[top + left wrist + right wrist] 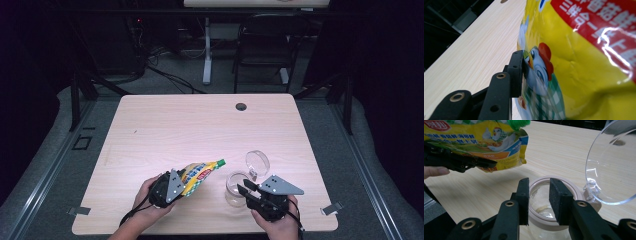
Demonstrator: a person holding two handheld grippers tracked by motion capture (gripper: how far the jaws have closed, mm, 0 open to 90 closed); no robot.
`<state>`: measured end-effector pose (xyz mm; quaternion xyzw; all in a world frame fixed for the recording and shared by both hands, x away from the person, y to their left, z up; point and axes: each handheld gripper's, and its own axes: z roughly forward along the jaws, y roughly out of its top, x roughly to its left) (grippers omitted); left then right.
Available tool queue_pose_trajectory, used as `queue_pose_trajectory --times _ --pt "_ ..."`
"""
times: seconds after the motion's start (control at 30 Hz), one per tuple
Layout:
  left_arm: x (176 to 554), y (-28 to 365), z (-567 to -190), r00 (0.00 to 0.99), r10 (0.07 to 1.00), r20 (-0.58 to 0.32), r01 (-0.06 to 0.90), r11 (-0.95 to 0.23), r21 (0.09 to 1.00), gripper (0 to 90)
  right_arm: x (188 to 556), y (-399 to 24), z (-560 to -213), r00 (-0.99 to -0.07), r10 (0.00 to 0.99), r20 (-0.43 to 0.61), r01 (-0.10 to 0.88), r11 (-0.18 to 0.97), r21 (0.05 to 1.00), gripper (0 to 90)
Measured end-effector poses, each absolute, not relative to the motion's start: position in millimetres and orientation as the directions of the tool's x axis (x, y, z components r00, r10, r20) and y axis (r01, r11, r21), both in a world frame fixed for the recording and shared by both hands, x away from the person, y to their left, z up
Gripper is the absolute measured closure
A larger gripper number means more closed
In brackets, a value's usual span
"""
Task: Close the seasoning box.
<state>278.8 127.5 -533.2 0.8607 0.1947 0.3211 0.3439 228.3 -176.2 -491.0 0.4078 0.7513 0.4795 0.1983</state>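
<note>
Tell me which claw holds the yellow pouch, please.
The left claw grips the yellow pouch, pointing its green cap toward the jar. The right claw is at the open glass jar instead.

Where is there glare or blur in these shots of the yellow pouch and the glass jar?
Left gripper view: white glare streaks across the glossy yellow foil pouch, very close and soft. Right gripper view: the clear hinged lid shows faint reflections above the round glass jar. High view: wooden table brightly lit, surroundings dark.
</note>
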Motion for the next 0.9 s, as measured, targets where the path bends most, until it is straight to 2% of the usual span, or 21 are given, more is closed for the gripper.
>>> queue_pose_trajectory --times 0.9 --pt "270.9 117.1 -534.9 0.682 0.49 0.543 0.031 -0.761 0.648 63.7 227.6 -175.1 -493.7 -0.599 0.795 0.093 0.407 0.203 0.891 69.7"
